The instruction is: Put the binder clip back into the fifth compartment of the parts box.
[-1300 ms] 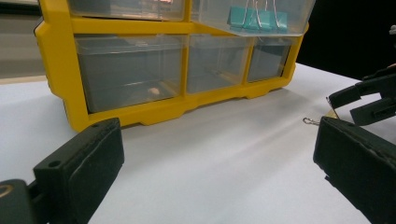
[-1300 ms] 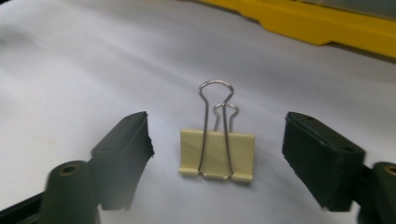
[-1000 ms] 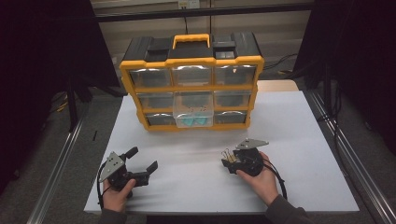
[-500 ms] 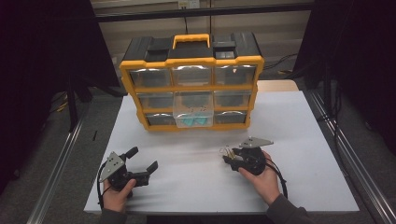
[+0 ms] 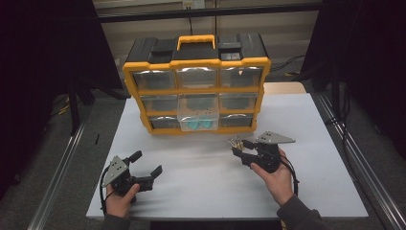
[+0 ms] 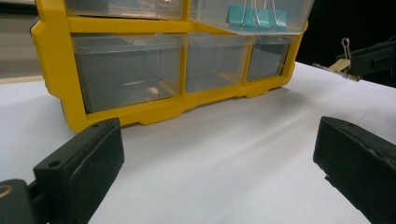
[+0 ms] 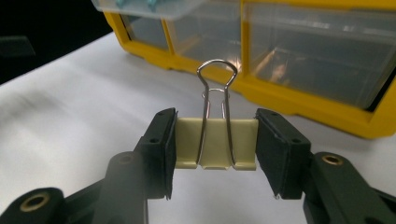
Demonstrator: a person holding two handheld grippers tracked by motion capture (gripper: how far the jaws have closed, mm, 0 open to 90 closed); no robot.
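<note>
My right gripper (image 5: 237,146) is shut on a cream binder clip (image 5: 234,142) and holds it a little above the white table. In the right gripper view the pads press on the two sides of the binder clip (image 7: 215,142), and its wire handles stand upright. My left gripper (image 5: 146,163) rests open and holds nothing at the front left of the table; its jaws stand wide apart in the left gripper view. Behind both stands a yellow and black drawer organizer (image 5: 196,91). Its middle clear drawer (image 5: 197,117) is pulled out, with teal binder clips (image 5: 196,124) inside.
The white tabletop (image 5: 201,191) spreads between the grippers and the organizer. Metal rails (image 5: 57,191) run along both sides of the table, with dark floor beyond. The other organizer drawers are shut. The right gripper (image 6: 373,58) with its clip shows at the far right of the left gripper view.
The right gripper has lifted slightly off the table with the cream binder clip in its jaws. The left gripper has stayed still.
</note>
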